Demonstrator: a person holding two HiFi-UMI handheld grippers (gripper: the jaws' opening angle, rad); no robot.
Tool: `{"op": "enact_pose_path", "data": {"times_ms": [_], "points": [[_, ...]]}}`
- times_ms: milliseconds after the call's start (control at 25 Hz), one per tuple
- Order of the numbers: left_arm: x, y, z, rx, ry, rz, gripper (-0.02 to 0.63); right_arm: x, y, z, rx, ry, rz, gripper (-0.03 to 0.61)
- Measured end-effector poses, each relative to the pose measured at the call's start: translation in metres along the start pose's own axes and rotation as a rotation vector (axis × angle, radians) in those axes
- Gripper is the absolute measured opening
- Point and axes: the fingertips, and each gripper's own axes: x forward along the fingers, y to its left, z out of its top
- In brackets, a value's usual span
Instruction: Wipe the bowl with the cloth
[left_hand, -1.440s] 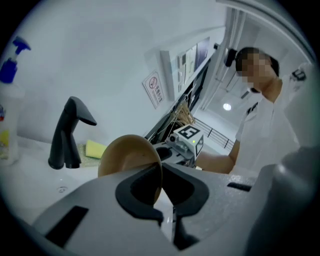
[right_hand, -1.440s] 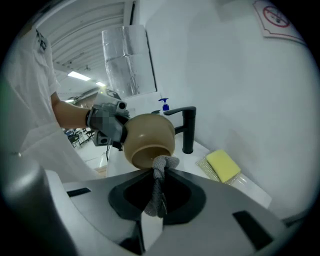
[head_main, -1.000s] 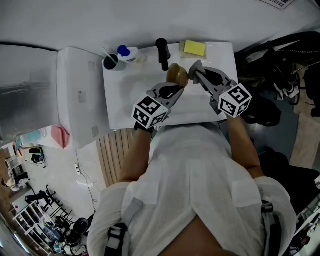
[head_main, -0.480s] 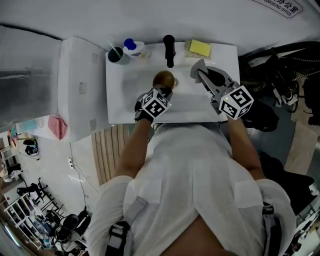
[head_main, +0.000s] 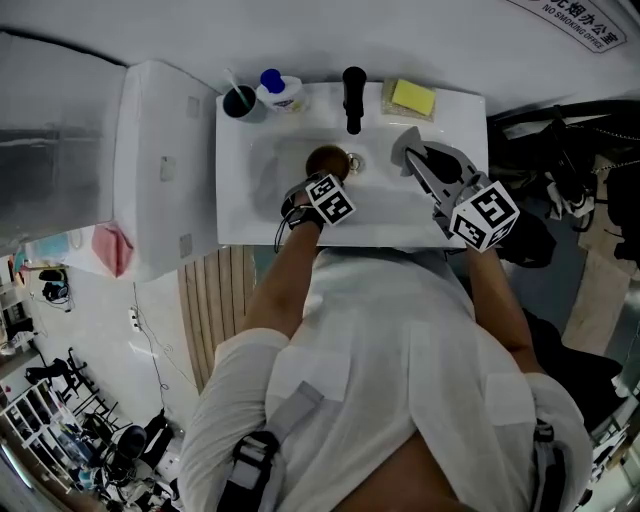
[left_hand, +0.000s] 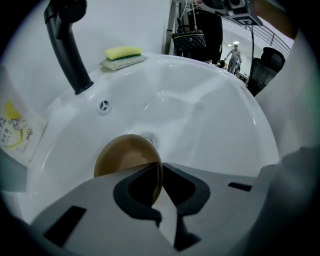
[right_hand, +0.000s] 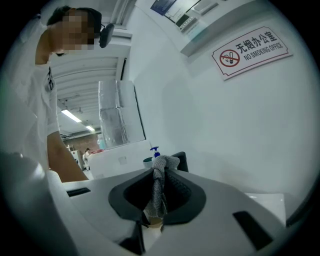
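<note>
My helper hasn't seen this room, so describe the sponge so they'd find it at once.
Find the white sink against the wall. On its back rim, right of the black faucet, lies the sponge: the only yellow, flat thing there.

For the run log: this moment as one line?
left gripper: shut on bowl, in sink | right gripper: shut on cloth, apart from bowl
</note>
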Motion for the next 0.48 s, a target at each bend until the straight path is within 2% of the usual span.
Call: {"op": "enact_pose_path", "data": {"times_ms": [40,80,120,320,480], "points": [[0.001,0.002,0.001,-0.021,-0.003,-0.005,0.054,0.0,-0.001,0.0,-0.003,0.002,-0.003,0.057],[0.0,0.003,0.002,-0.047,-0.011,-0.011,0.113,0.0,-0.002,0.0,-0.004,0.003,-0.005,0.056],[-0.002,0.004,0.004,-0.074,-0.025,-0.014,0.135,0.0,-0.003,0.0,-0.003,0.003,-0.007,0.057],[-0.035,0.017,0.014,-0.163,-0.16,0.037,0.138,0.005,-0.006,0.008,0.002,-0.02,-0.011,0.057],[-0.092,0.042,0.018,-0.285,-0.335,0.126,0.137,0.01,-0.006,0.023,-0.001,-0.065,-0.011,0.057]]}}
